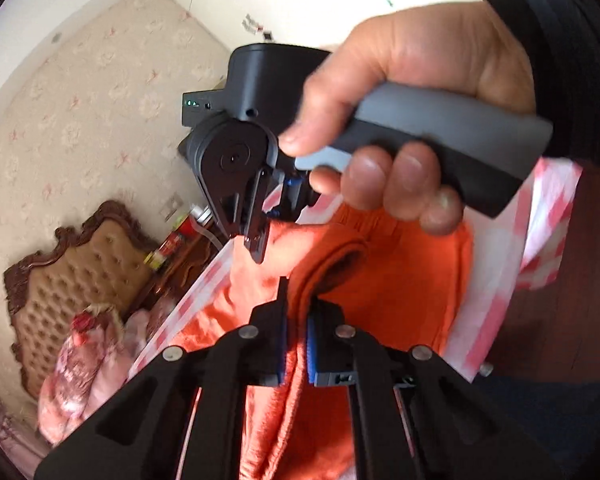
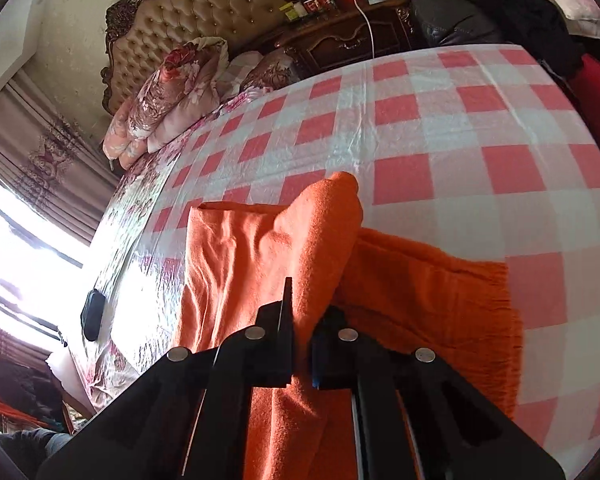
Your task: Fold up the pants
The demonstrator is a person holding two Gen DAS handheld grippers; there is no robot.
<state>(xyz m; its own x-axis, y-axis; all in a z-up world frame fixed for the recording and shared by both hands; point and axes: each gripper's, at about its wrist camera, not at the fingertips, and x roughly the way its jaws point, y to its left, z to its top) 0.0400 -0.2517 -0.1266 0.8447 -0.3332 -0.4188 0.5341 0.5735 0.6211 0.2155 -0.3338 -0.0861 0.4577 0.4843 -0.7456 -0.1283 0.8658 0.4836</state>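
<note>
Orange pants (image 2: 260, 248) lie on a red-and-white checked sheet (image 2: 440, 128) spread over a bed. In the right wrist view my right gripper (image 2: 302, 308) is shut on a raised fold of the orange cloth, which stands up in a peak between the fingers. The left wrist view has my left gripper (image 1: 298, 308) shut on another thick fold of the pants (image 1: 380, 280). Just beyond it a person's hand (image 1: 400, 92) holds the right gripper (image 1: 256, 240) by its grey handle, its black fingers down on the cloth.
A tufted headboard (image 2: 204, 12) and flowered pillows (image 2: 172, 92) stand at the bed's far end. A dark wooden nightstand (image 2: 348, 36) carries boxes and a white cable. A black object (image 2: 92, 314) lies near the sheet's left edge by a bright window (image 2: 16, 256).
</note>
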